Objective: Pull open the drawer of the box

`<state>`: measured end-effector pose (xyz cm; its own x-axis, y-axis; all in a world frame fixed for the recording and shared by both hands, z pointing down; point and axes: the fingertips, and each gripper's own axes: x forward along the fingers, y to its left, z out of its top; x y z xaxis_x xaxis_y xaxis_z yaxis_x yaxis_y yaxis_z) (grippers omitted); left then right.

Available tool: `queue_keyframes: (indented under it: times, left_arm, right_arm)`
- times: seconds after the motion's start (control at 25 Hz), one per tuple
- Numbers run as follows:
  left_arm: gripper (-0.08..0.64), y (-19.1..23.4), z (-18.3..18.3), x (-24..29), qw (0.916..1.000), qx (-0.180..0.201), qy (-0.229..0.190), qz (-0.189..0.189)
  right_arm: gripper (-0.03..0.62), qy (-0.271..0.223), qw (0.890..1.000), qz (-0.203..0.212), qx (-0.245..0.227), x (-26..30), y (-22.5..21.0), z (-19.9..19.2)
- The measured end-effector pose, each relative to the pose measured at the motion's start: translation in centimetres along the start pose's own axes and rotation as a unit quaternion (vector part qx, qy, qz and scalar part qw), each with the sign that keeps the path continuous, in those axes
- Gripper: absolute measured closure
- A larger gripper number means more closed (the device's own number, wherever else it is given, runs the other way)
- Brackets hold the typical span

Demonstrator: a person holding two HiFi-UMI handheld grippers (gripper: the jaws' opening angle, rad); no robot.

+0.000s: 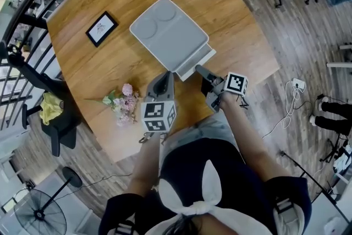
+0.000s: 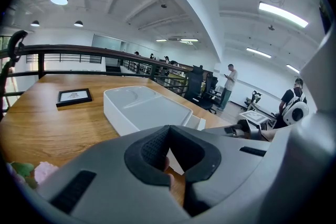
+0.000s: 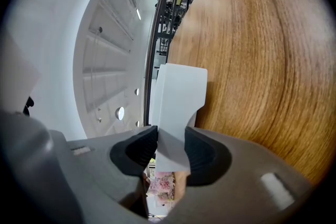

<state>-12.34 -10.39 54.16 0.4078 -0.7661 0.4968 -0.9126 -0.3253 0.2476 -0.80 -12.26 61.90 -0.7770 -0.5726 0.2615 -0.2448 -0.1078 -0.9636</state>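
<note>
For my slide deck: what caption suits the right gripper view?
Right claw gripping the white drawer front, wooden table alongside.

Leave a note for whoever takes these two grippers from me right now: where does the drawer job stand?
Left gripper: jaws together, empty, held by the near corner of the box.
Right gripper: clamped on the front edge of the drawer.
The box lies flat on the wooden table; the drawer sticks out a little at the end nearest the person.
Done: grip taken, drawer partly out.
Left: pull it further open, probably steadying the box, then let go.
</note>
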Motion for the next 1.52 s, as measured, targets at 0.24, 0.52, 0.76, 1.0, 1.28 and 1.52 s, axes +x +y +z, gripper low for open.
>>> queue_keyframes:
  times: [0.24, 0.52, 0.76, 1.0, 1.28, 1.52]
  left_arm:
    - [0.544, 0.0, -0.4, -0.4, 1.0, -0.002, 0.004, 0.0]
    - [0.543, -0.4, -0.8, -0.3, 1.0, 0.001, 0.004, 0.0]
    - [0.543, -0.4, -0.5, -0.4, 1.0, 0.001, 0.005, 0.002]
    - [0.543, 0.0, -0.4, -0.4, 1.0, -0.003, 0.004, 0.007]
    - [0.543, -0.1, -0.1, -0.3, 0.9999, -0.005, 0.001, 0.009]
    - [0.543, -0.1, -0.4, -0.3, 0.9999, -0.005, 0.004, 0.01]
  right_arm:
    - [0.434, 0.002, 1.0, -0.004, -0.001, -0.2, 0.0, -0.2]
    - [0.434, 0.004, 1.0, -0.01, 0.001, -0.6, -0.5, -0.3]
    - [0.434, 0.01, 1.0, -0.009, 0.002, -0.8, -0.2, -0.3]
    - [0.434, 0.011, 1.0, -0.01, 0.003, -1.0, -0.3, -0.4]
    - [0.434, 0.012, 1.0, -0.012, 0.001, -1.5, -0.3, -0.4]
    - [0.434, 0.012, 1.0, -0.015, 0.002, -1.8, -0.6, -0.5]
